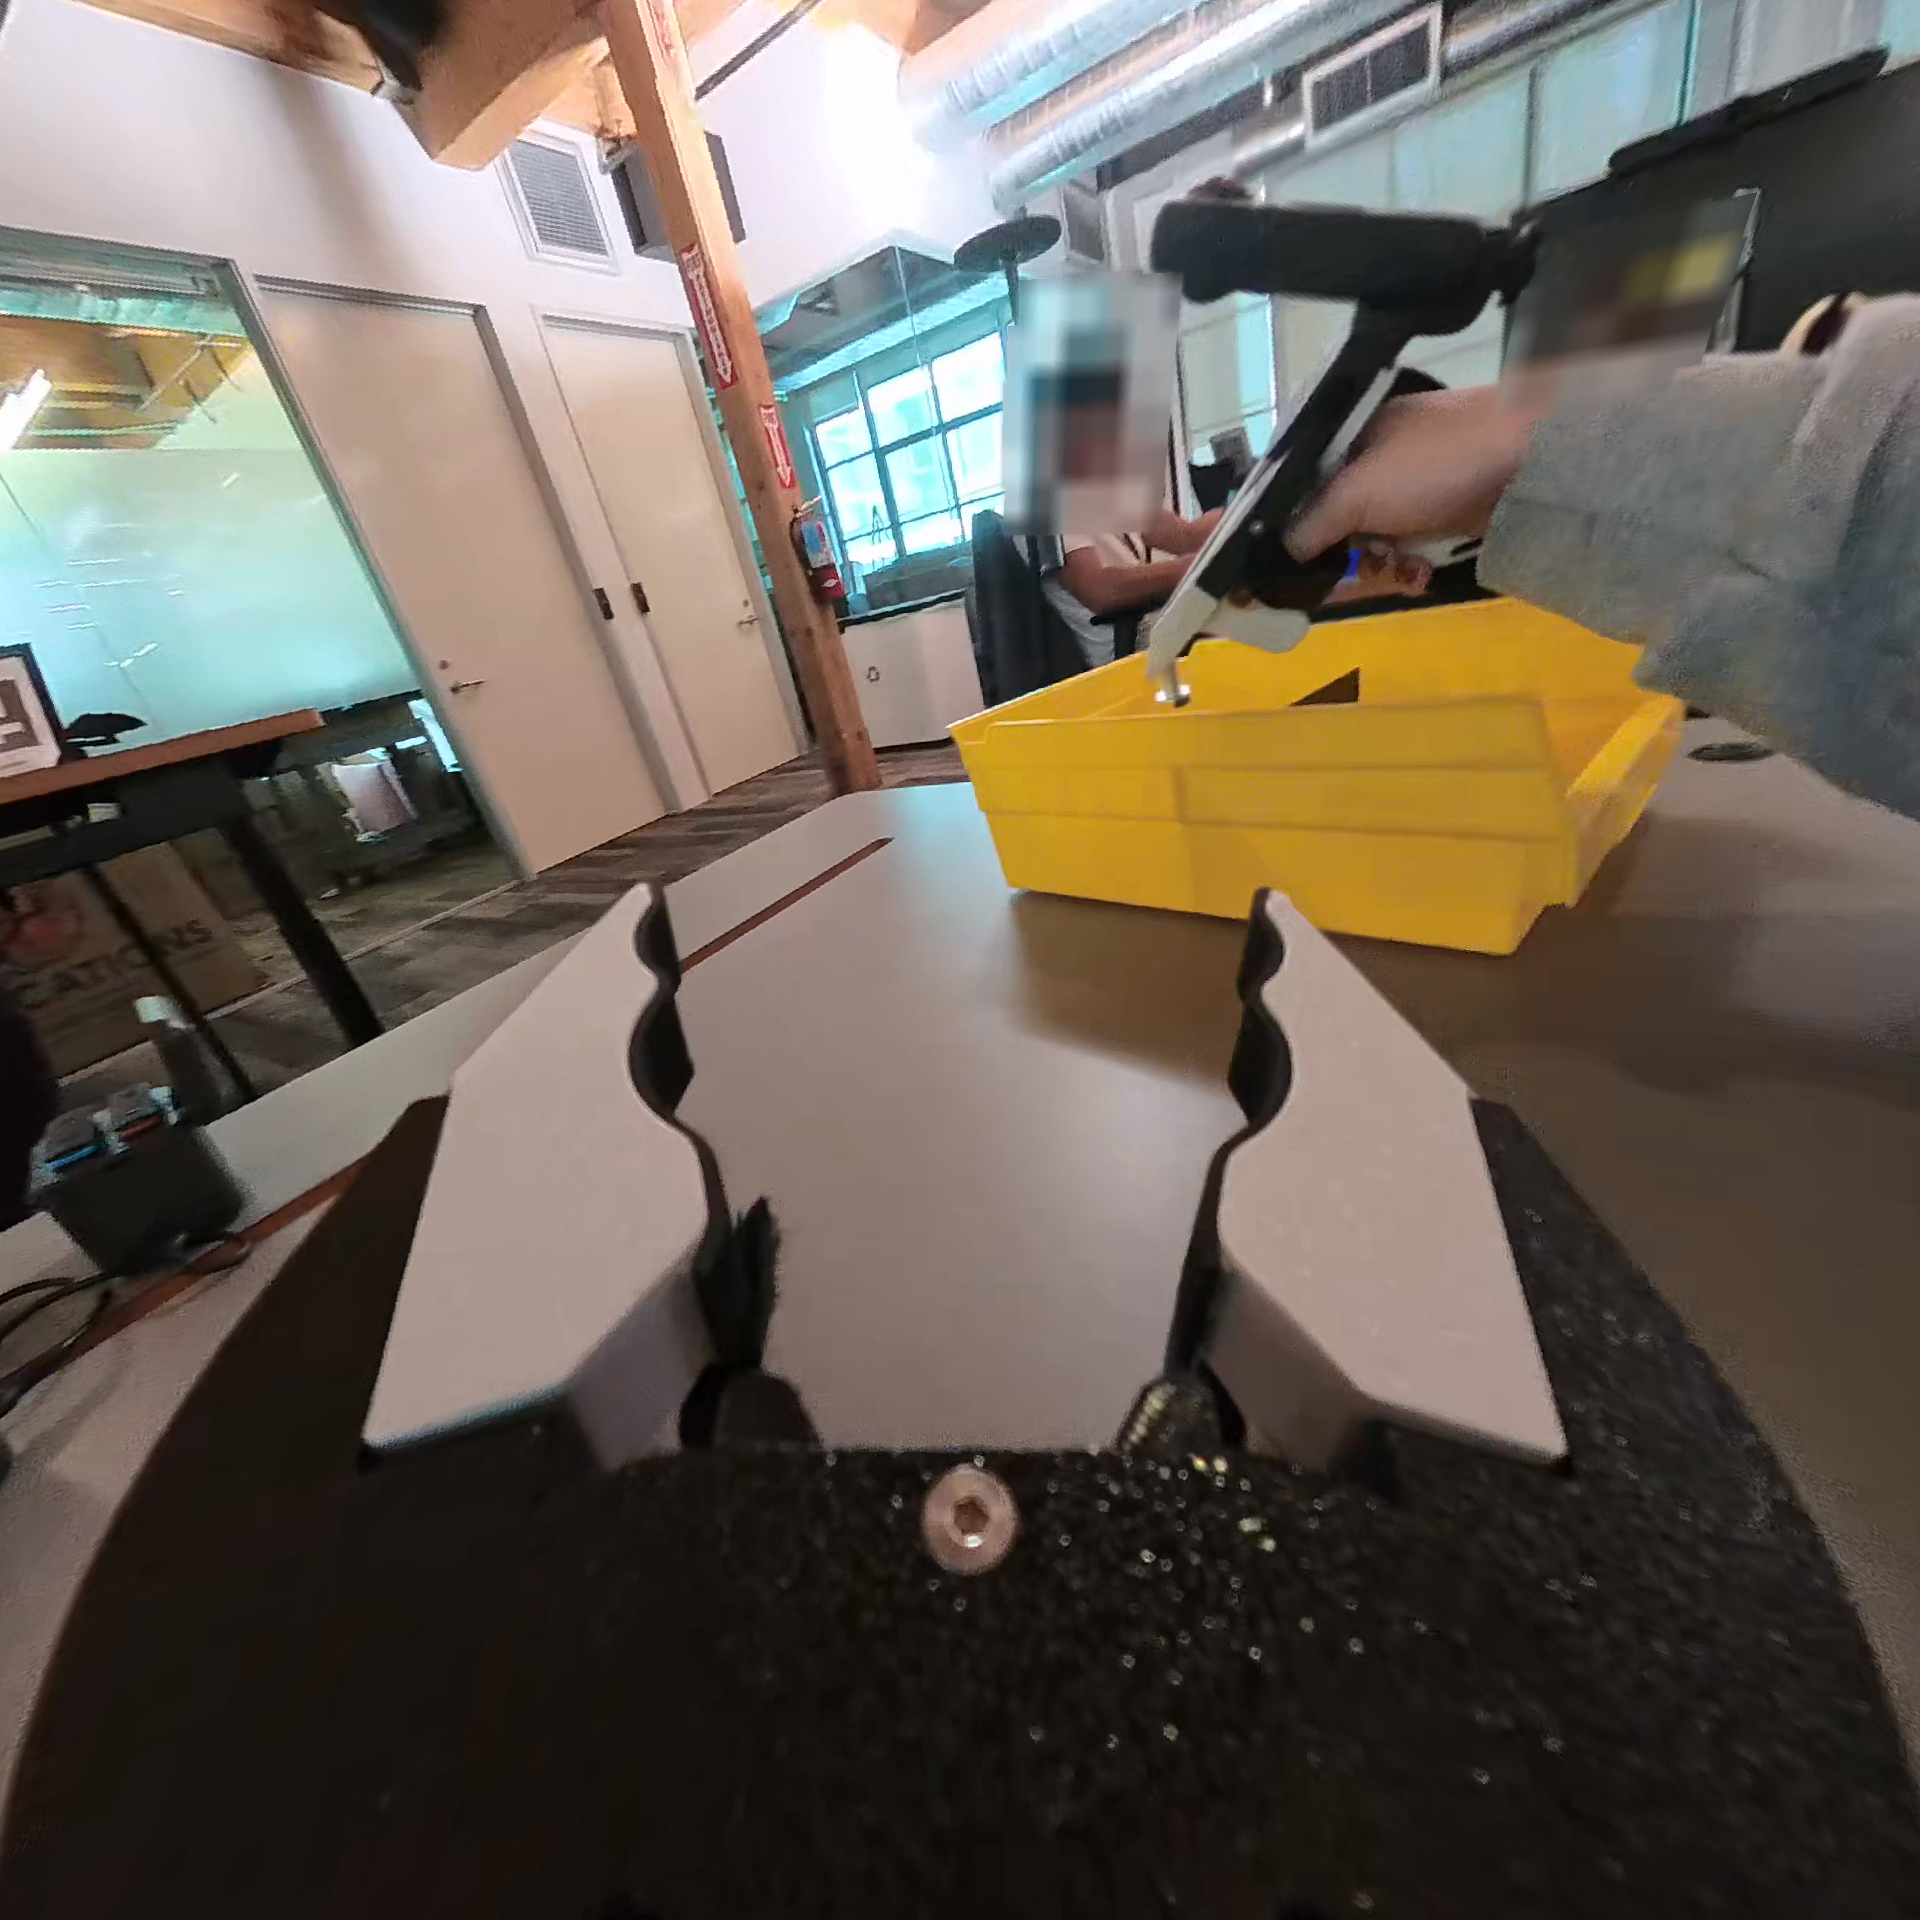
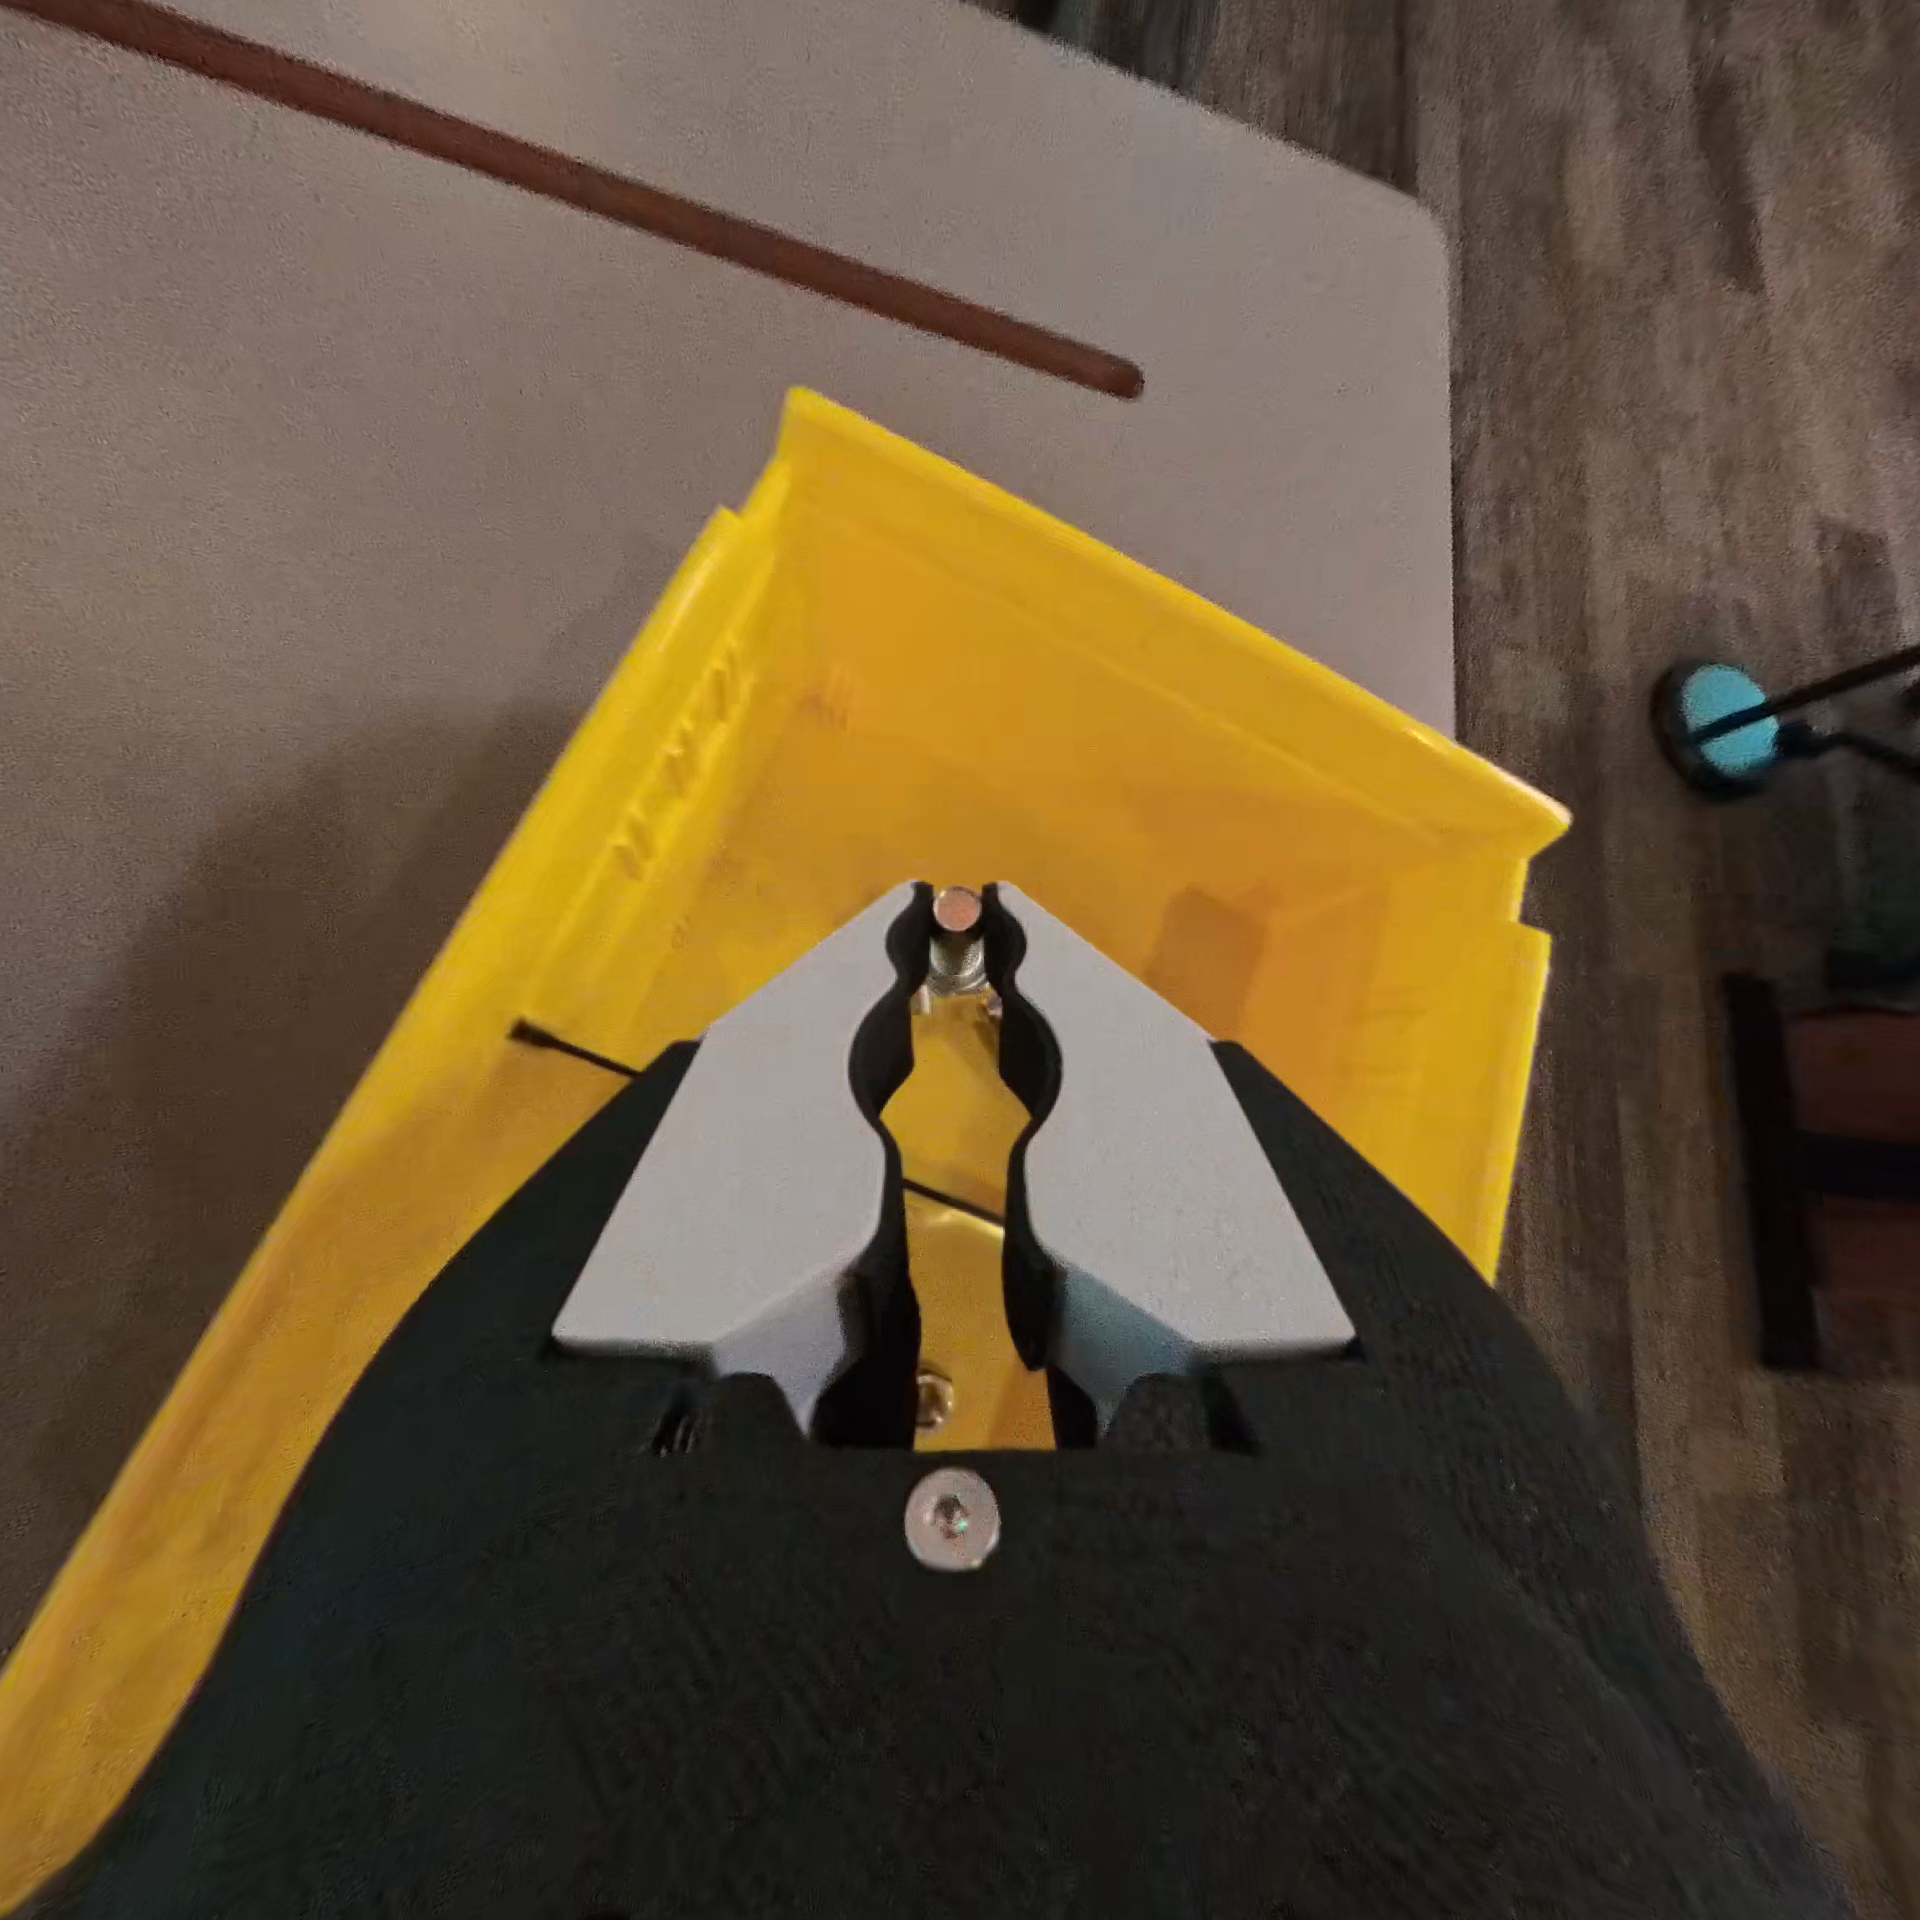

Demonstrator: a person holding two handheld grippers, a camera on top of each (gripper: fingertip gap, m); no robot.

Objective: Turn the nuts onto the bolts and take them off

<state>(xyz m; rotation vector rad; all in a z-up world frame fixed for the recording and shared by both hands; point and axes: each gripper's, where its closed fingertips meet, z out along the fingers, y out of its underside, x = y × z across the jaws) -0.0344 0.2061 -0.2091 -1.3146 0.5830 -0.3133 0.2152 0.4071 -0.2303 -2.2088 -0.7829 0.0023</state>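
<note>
Right wrist view showed us a small silver bolt (image 2: 954,935), round end facing us, pinched between our right gripper's (image 2: 956,902) fingertips above the yellow bin (image 2: 1091,665), while our left gripper (image 1: 961,914) was spread wide, empty.

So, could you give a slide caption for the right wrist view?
Right gripper pinches a bolt at its fingertips above the yellow bin.

A grey worktop (image 1: 935,1039) fronts white doors (image 1: 613,540), a frosted glass partition (image 1: 156,561) and a timber post (image 1: 727,395). Daylight enters gridded windows (image 1: 904,447). Silver ducts (image 1: 1091,94) cross the ceiling; dark wood-look flooring (image 2: 1621,416) lies below.
</note>
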